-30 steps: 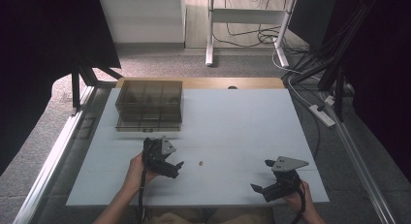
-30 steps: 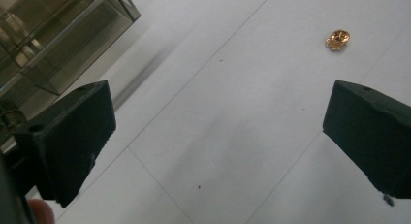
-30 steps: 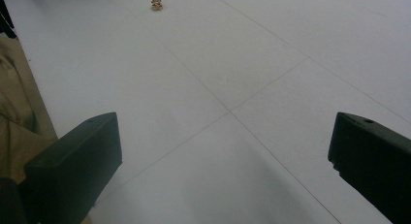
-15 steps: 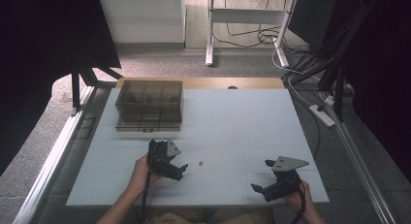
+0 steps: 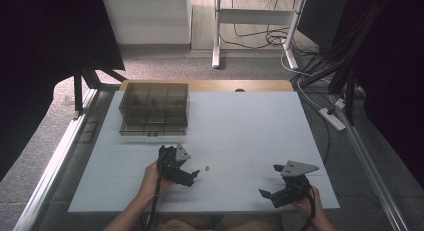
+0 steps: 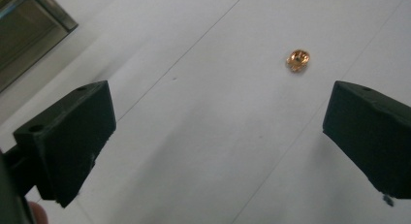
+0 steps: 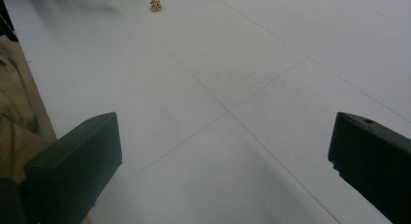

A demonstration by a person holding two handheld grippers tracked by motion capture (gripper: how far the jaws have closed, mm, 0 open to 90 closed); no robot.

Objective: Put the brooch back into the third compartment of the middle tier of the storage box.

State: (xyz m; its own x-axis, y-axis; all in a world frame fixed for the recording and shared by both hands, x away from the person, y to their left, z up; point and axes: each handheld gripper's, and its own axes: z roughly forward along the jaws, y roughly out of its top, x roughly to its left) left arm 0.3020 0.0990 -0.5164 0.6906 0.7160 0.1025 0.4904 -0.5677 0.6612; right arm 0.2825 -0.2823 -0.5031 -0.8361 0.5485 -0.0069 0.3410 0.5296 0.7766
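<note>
One small copper-coloured piece (image 5: 207, 168) lies bare on the white tabletop (image 5: 240, 121), just beside the left tongs (image 5: 192, 175) at about their two o'clock, and in the left gripper view it (image 6: 297, 59) sits ahead of the widely spread jaws, nearer the right-hand one. The right tongs (image 5: 270, 187) rest near the tabletop's front edge at roughly four o'clock from the piece, well apart from it, jaws also spread and holding nothing; their own view catches the piece (image 7: 155, 4) far off at eleven o'clock. The likely trouble is the grasp itself: the piece is tiny and low, so I judge a jaw that comes in off-centre could nudge it and send it skidding or flipping across the smooth surface, or the jaws could close above it and miss. A smoky transparent compartment box (image 5: 154, 108) stands toward eleven o'clock, well apart; nothing lies between the left tongs and the piece.
</note>
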